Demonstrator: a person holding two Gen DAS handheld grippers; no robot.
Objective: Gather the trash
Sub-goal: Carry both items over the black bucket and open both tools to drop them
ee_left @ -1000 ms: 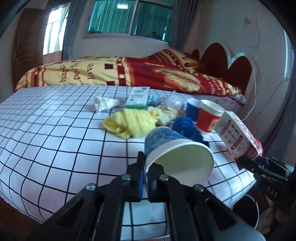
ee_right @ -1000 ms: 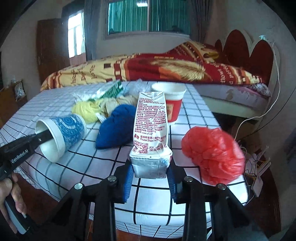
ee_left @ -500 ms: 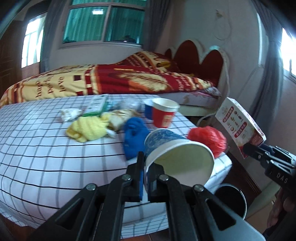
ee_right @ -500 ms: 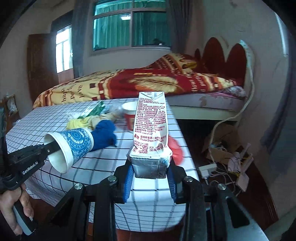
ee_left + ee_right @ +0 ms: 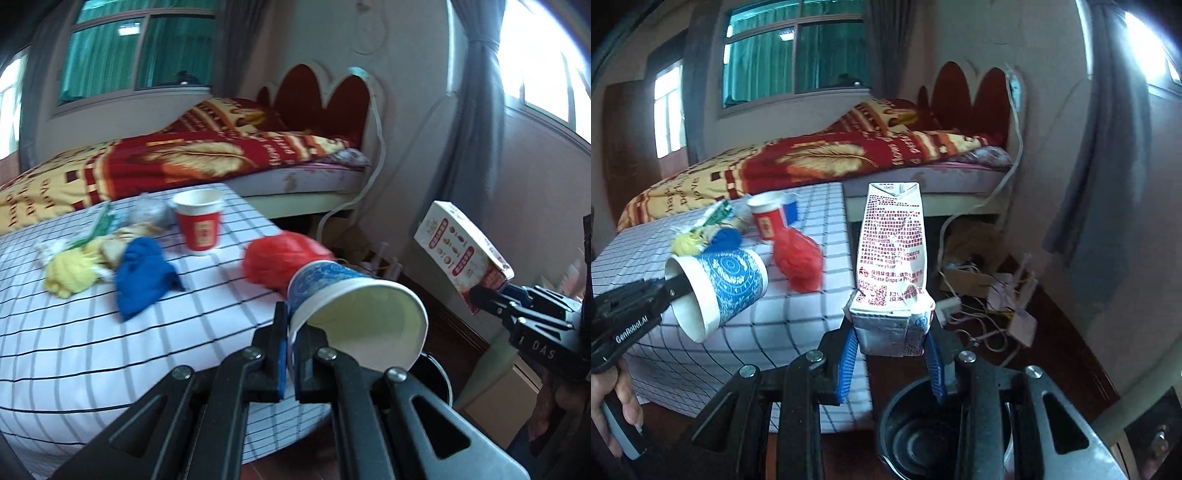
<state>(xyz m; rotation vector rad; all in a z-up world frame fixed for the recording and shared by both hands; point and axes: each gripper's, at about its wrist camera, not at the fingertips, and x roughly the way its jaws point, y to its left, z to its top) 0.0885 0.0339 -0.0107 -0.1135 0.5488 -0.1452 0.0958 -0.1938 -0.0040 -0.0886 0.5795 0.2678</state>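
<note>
My left gripper point(image 5: 290, 332) is shut on the rim of a blue patterned paper cup point(image 5: 354, 306), held on its side past the table's right edge; the cup also shows in the right wrist view point(image 5: 720, 291). My right gripper point(image 5: 892, 343) is shut on a crumpled white and red milk carton point(image 5: 892, 266), held upright just above a black trash bin point(image 5: 923, 432) on the floor. The carton also shows in the left wrist view point(image 5: 461, 251). The bin's rim point(image 5: 437, 373) peeks out below the cup.
On the checked tablecloth point(image 5: 92, 339) lie a red plastic bag point(image 5: 280, 258), a red paper cup point(image 5: 199, 225), a blue cloth point(image 5: 142, 273), a yellow cloth point(image 5: 68, 277) and wrappers. A bed point(image 5: 221, 158) stands behind. Cables and cardboard point(image 5: 982, 284) litter the floor at right.
Both grippers have swung right, off the table and towards the floor beside it. The bin has come into view under the carton. Both grips are unchanged.
</note>
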